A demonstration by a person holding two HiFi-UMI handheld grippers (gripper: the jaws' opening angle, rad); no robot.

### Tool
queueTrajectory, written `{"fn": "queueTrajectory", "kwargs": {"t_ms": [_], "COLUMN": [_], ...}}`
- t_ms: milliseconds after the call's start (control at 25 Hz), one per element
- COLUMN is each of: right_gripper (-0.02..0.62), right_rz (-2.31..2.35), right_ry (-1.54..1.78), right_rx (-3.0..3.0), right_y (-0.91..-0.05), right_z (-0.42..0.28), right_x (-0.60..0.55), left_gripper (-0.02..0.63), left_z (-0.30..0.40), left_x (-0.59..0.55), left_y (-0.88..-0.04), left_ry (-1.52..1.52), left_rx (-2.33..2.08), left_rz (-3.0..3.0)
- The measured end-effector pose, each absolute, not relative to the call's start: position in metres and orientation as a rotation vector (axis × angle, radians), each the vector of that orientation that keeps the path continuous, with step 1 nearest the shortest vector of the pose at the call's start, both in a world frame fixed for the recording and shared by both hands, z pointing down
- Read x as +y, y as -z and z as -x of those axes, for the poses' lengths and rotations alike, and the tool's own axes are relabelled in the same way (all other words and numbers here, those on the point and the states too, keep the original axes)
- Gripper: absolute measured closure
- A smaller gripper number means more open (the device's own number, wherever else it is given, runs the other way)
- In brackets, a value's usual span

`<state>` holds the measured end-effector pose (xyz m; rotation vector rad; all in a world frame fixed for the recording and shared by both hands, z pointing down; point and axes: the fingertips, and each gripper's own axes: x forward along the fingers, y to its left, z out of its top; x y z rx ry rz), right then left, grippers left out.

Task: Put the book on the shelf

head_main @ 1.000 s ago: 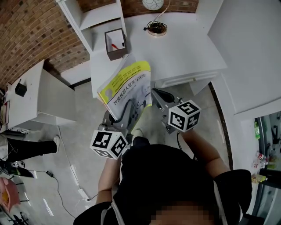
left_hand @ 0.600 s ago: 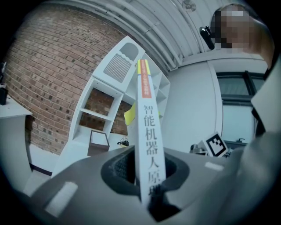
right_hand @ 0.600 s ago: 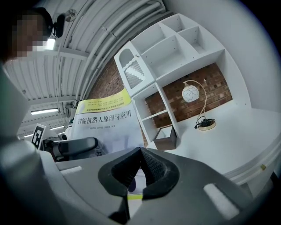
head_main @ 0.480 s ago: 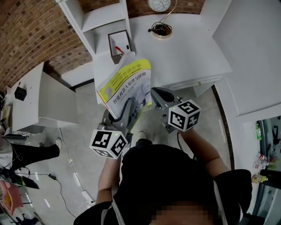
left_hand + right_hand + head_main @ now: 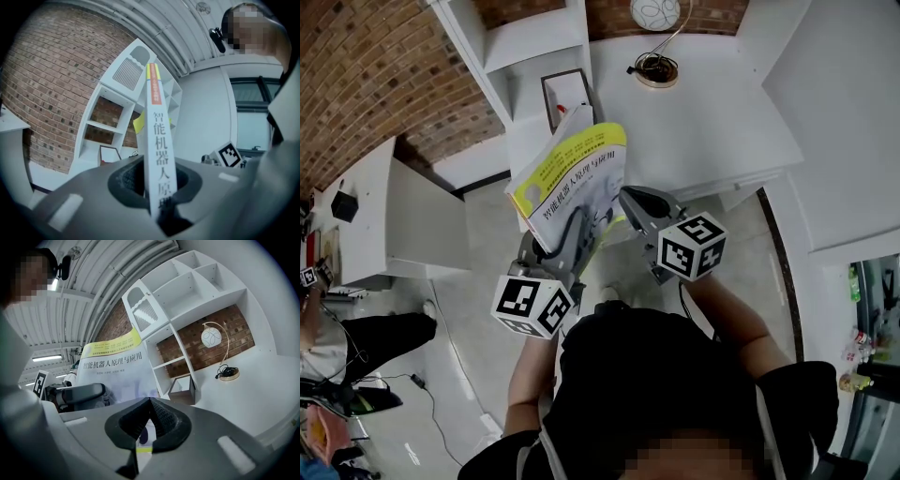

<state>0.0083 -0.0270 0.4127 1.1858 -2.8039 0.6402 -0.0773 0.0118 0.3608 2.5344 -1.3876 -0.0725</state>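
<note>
**Book clamped in left gripper, not on the shelf**

Brick wall (image 5: pixel 366 66) ran behind everything. White shelf unit (image 5: pixel 534 47) stood against it, with open compartments. White table (image 5: pixel 703 112) sat next to the shelf.

The book (image 5: pixel 572 183), with a white cover and a yellow band at the top, was up in the air in front of the person. In the head view it overlapped the near edge of the table and the foot of the shelf unit. It touched neither as far as I could see. It stood roughly upright, with the front cover facing the right gripper's side.

Left gripper (image 5: pixel 565 230): jaws were clamped on the lower part of the book at the spine edge. The left gripper view showed the spine (image 5: pixel 157 154) rising straight up out of the pads.

Right gripper (image 5: pixel 630 197): jaws were together, with nothing between them. Its tip sat just beside the book's lower right corner; contact unclear. The right gripper view showed the cover (image 5: pixel 115 366) just beyond the closed pads.

Globe lamp (image 5: pixel 654 11) sat at the back of the table, with its round base and a coil of cable under it. Small dark-framed box (image 5: pixel 567 94) stood on the table against the shelf unit, just beyond the book's top edge.
</note>
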Motion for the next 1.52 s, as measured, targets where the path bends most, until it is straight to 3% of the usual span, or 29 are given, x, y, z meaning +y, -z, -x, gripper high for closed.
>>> {"fn": "queueTrajectory", "kwargs": {"t_ms": [720, 1120, 1520], "right_gripper": [0.598, 0.53, 0.522], "right_rz": [-1.082, -0.872, -0.778], "right_ry": [-0.582, -0.588, -0.551], "right_rx": [-2.863, -2.96, -2.973], "right_y": [-0.404, -0.391, -0.385], "right_z": [0.046, 0.053, 0.066], "right_x": [-0.074, -0.127, -0.168], "left_gripper": [0.541, 0.541, 0.541], "left_z": [0.113, 0.109, 0.114], "left_x": [-0.041, -0.08, -0.118], "left_y": [-0.354, -0.345, -0.336], "left_ry": [0.075, 0.078, 0.11], "left_rx": [-1.418, -1.537, -1.635], "left_rz": [-2.522, -2.479, -2.442]}}
